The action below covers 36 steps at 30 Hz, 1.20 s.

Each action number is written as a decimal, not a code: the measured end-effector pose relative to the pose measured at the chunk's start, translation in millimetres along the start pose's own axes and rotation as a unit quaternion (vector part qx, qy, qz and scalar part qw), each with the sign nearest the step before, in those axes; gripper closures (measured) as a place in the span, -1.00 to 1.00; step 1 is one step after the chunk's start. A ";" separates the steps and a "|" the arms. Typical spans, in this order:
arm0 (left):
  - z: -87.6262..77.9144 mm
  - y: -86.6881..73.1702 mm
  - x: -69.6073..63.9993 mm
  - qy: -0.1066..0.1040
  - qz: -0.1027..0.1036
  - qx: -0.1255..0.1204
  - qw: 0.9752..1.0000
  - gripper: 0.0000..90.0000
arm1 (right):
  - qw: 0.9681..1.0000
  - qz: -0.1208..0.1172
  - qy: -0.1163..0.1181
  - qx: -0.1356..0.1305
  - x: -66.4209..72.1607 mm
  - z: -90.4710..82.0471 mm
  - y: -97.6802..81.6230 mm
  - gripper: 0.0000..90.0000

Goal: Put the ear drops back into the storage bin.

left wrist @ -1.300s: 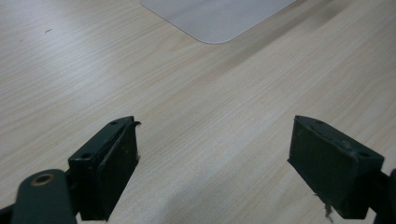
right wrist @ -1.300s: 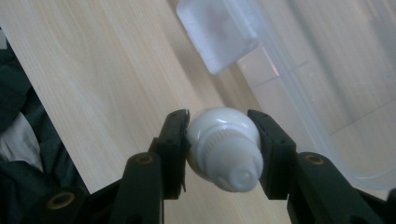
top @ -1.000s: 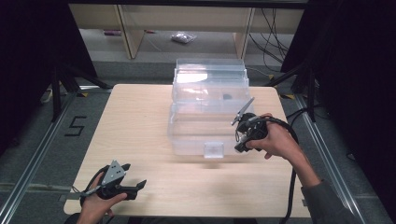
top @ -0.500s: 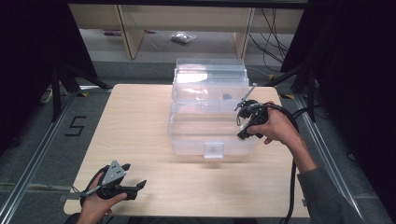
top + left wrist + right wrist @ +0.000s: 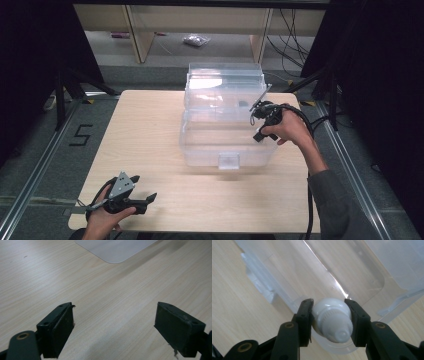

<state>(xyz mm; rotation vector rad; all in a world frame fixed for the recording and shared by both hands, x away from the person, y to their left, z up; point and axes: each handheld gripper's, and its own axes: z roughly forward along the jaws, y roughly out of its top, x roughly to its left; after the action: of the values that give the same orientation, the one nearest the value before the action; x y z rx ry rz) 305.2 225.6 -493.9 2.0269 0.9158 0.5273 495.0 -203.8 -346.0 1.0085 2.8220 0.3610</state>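
Right tool (image 5: 329, 315): jaws clamped on a white rounded bulb-like object (image 5: 331, 319), narrow end toward the camera; held above the open clear plastic bin (image 5: 227, 127), at its right side in the high view. Left tool (image 5: 125, 197): jaws wide apart, nothing between them, low at the near left corner of the desk (image 5: 150, 135). Bin: transparent, mid-desk, its lid standing up at the far side. Desk: pale wood grain.
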 end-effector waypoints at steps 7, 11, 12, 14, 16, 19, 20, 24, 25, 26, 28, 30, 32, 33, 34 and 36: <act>-0.3 0.0 0.3 -0.004 0.000 0.000 1.000 -0.66 | 1.000 0.016 -0.004 0.010 -10.0 11.6 3.7 0.34; 0.7 -0.1 -1.2 -0.002 -0.009 -0.006 1.000 -0.66 | 1.000 0.018 -0.011 0.022 -15.5 21.4 6.8 0.34; 0.0 -0.1 0.1 -0.003 -0.002 -0.001 1.000 -0.66 | 0.999 0.021 -0.009 0.024 -15.5 23.1 7.3 0.34; 0.6 -0.2 -0.5 -0.003 -0.007 -0.005 1.000 -0.66 | 0.999 0.021 -0.009 0.026 -16.8 27.7 8.4 0.34; 0.6 -0.2 -0.5 -0.003 -0.007 -0.005 1.000 -0.66 | 0.999 0.021 -0.005 0.026 -17.2 34.6 7.3 0.34; 1.4 -0.3 -1.3 -0.004 -0.012 -0.010 1.000 -0.66 | 0.999 0.026 0.000 0.033 -16.8 42.7 6.0 0.33; 1.2 -0.2 -1.4 -0.002 -0.013 -0.009 1.000 -0.66 | 0.999 0.027 0.001 0.032 -17.2 45.4 5.6 0.33; 0.9 -0.2 -1.1 -0.002 -0.010 -0.006 1.000 -0.66 | 0.999 0.021 0.004 0.032 -19.1 52.0 5.7 0.34; 0.6 -0.2 -0.5 -0.003 -0.007 -0.005 1.000 -0.66 | 0.999 0.031 -0.004 0.039 -19.6 57.2 6.0 0.33; 0.6 -0.2 -0.5 -0.003 -0.007 -0.005 1.000 -0.66 | 0.999 0.031 -0.004 0.039 -19.6 57.2 6.0 0.33; 0.6 -0.2 -0.4 -0.003 -0.007 -0.005 1.000 -0.66 | 0.999 0.022 -0.008 0.042 -21.5 61.6 5.3 0.34; 1.3 -0.3 -1.2 -0.004 -0.012 -0.009 1.000 -0.66 | 0.998 0.042 -0.003 0.046 -21.7 64.7 5.7 0.34; 0.1 -0.1 -0.2 -0.002 -0.004 -0.001 1.000 -0.66 | 0.998 0.037 -0.007 0.047 -23.5 68.3 5.1 0.34; 0.5 -0.2 -0.5 -0.003 -0.006 -0.004 1.000 -0.66 | 0.998 0.036 -0.007 0.047 -24.4 70.5 4.5 0.34; 0.5 -0.2 -0.4 -0.003 -0.006 -0.005 1.000 -0.66 | 0.997 0.053 -0.007 0.053 -23.2 71.6 4.9 0.34; 0.5 -0.3 -0.4 -0.003 -0.006 -0.005 1.000 -0.66 | 0.998 0.045 -0.004 0.050 -24.9 74.8 4.0 0.33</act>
<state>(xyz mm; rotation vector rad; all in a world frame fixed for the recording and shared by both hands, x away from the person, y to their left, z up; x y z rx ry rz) 305.2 225.1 -494.4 2.0118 0.9205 0.5175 531.2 -203.1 -416.2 1.1560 2.8193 0.2245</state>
